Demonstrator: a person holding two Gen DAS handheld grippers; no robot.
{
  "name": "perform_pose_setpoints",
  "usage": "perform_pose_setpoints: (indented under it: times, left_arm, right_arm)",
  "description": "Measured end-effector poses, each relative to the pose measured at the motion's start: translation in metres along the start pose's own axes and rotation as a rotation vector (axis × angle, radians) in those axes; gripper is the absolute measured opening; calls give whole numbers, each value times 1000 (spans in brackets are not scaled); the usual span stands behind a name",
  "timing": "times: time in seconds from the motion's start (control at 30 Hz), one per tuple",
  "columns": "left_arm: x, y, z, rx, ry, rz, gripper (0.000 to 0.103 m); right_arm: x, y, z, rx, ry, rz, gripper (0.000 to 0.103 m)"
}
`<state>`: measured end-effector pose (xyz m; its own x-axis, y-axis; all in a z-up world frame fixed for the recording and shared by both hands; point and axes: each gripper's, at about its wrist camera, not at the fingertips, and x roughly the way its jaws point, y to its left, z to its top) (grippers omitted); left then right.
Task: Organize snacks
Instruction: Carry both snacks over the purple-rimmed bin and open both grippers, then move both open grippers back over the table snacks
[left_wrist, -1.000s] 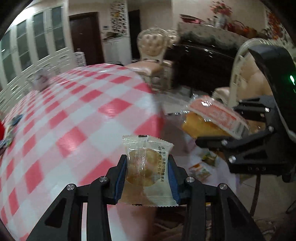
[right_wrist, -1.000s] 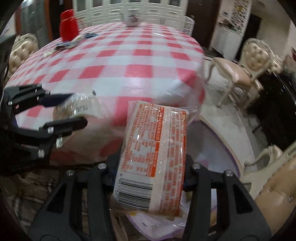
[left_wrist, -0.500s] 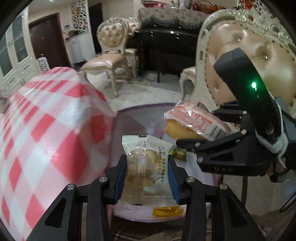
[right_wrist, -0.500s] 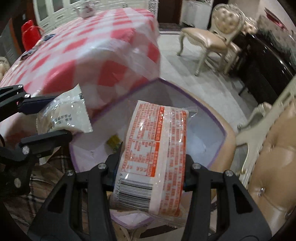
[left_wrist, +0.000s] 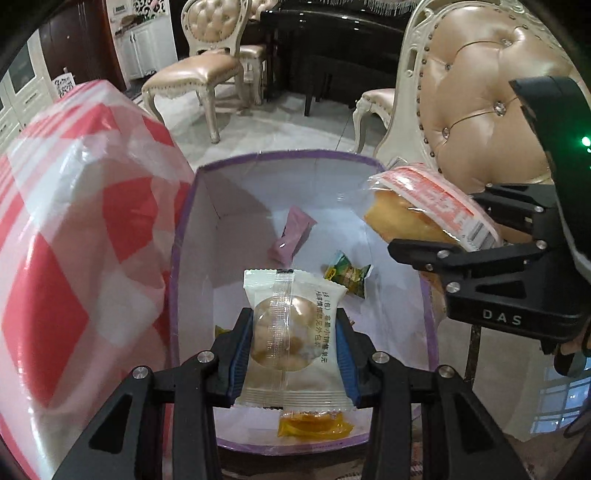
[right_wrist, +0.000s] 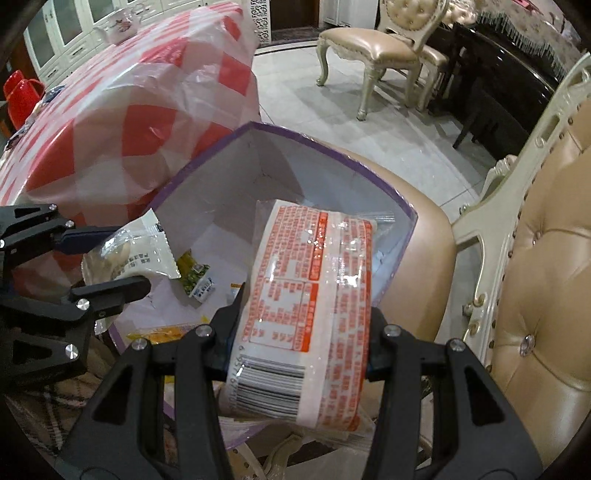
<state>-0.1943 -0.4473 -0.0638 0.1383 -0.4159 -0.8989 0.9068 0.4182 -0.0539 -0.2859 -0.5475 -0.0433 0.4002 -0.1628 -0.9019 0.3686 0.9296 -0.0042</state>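
Note:
My left gripper (left_wrist: 291, 347) is shut on a small clear-and-white pastry packet (left_wrist: 291, 332), held above the open white box with a purple rim (left_wrist: 280, 157). My right gripper (right_wrist: 303, 332) is shut on a larger orange-printed bread packet (right_wrist: 314, 302), over the same box (right_wrist: 314, 142). Each gripper shows in the other's view: the right one (left_wrist: 461, 236) with the bread packet (left_wrist: 424, 206) at the right, the left one (right_wrist: 99, 258) with the pastry packet (right_wrist: 136, 251) at the left. Inside the box lie a pink packet (left_wrist: 291, 236), a green packet (left_wrist: 347, 273) and a yellow packet (left_wrist: 314, 428).
The box rests on a tan padded chair seat (right_wrist: 424, 236), its tufted back (left_wrist: 480, 92) to the right. A round table with a red-and-white checked cloth (left_wrist: 74, 221) hangs close on the left. Another chair (right_wrist: 369, 48) and dark furniture (left_wrist: 332, 48) stand beyond on the tiled floor.
Both grippers swung away from over the checked table, tilted downward and came above the open box, still holding their packets. The box interior and its loose snacks came into view.

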Motion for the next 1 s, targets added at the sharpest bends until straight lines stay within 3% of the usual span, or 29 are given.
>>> perform_pose_setpoints:
  times: [0.13,0.2,0.27,0.5,0.7,0.77,0.9,1.0]
  left_arm:
    - [2,2,-3,-13,11,1,45]
    - [4,4,-2,-23,22,2,55]
    - [1,4,-4,-23,10,2,75]
    - [-29,2,-10,-9,-71,-24,76]
    - [-81,21,-28,-38,-218,-68,76]
    - [-107,38,-39,-73,-298,-62,76]
    - [-153,80,-62,-172,-415,-13,77]
    - [-180,126,-88,-290,-461,76,84]
  right_arm:
    - [3,-2,-2,9,3,4,52]
    - [5,-2,0,20,14,14,53]
    - [9,-4,2,33,35,19,53]
    - [-3,5,9,25,-8,-36,57]
    - [-28,18,35,19,-131,-64,62]
    - [-39,28,50,26,-189,-42,62]
    - [-64,77,84,-3,-320,90,64]
    - [-73,135,105,-87,-380,192,76]
